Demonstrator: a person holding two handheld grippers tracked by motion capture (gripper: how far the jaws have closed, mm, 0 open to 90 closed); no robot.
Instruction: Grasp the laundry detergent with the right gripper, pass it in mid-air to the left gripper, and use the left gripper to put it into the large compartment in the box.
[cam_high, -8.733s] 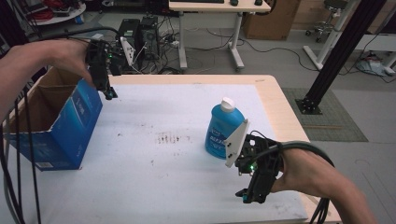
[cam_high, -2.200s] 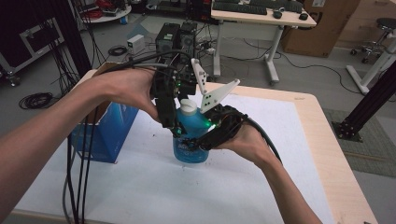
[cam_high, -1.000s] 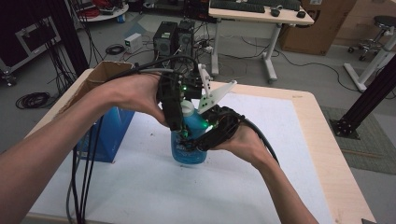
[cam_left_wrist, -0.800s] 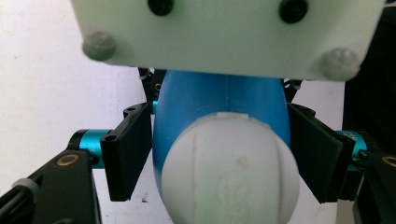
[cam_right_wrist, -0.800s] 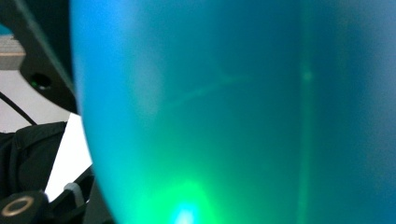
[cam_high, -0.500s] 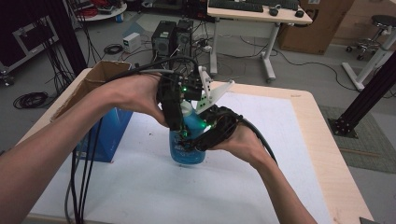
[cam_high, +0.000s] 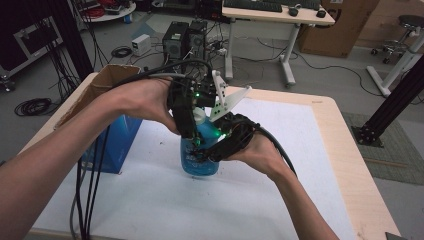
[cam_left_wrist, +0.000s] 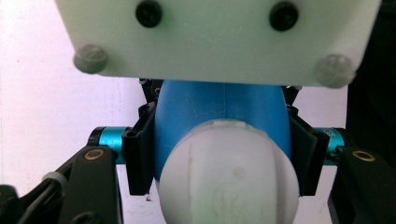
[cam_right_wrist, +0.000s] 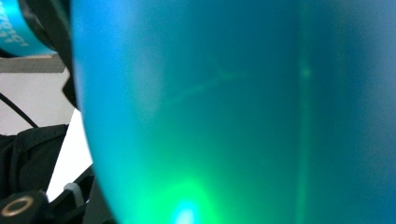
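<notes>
Bottle (cam_high: 199, 152) stands gripped between left tongs (cam_high: 186, 127) and right tongs (cam_high: 207, 150)

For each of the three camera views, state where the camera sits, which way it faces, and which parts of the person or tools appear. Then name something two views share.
High view: above the person's side, facing forward and down at the table; both forearms, left tool, right tool.
Left gripper view: on the left tool, facing down on the white cap; its pads press the blue bottle.
Right gripper view: against the bottle's wall.
Shared: the bottle.
</notes>
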